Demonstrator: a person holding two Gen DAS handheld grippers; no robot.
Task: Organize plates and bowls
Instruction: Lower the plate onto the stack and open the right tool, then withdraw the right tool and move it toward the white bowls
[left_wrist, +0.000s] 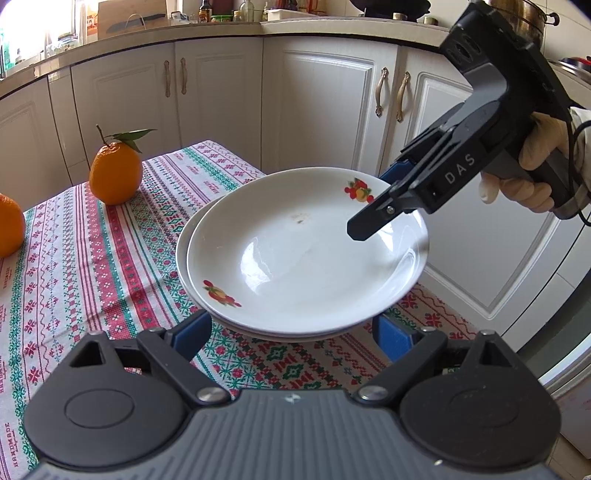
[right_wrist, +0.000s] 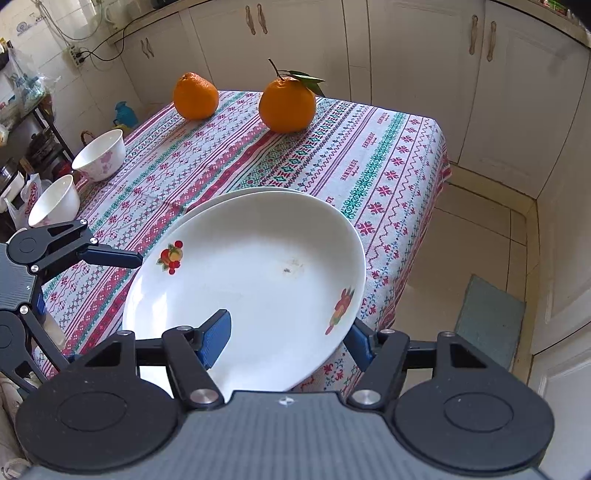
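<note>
A white plate with fruit decals lies tilted on top of a second white plate, whose rim peeks out beneath, near the table's edge. My right gripper straddles the top plate's rim, one blue pad above and one below, jaws wide apart. My left gripper is open beside the plates' near edge, its fingers partly hidden under them. Two white bowls with pink flowers stand at the table's far left edge.
Two oranges sit on the patterned tablecloth beyond the plates. White kitchen cabinets surround the table. A tiled floor with a green mat lies to the right.
</note>
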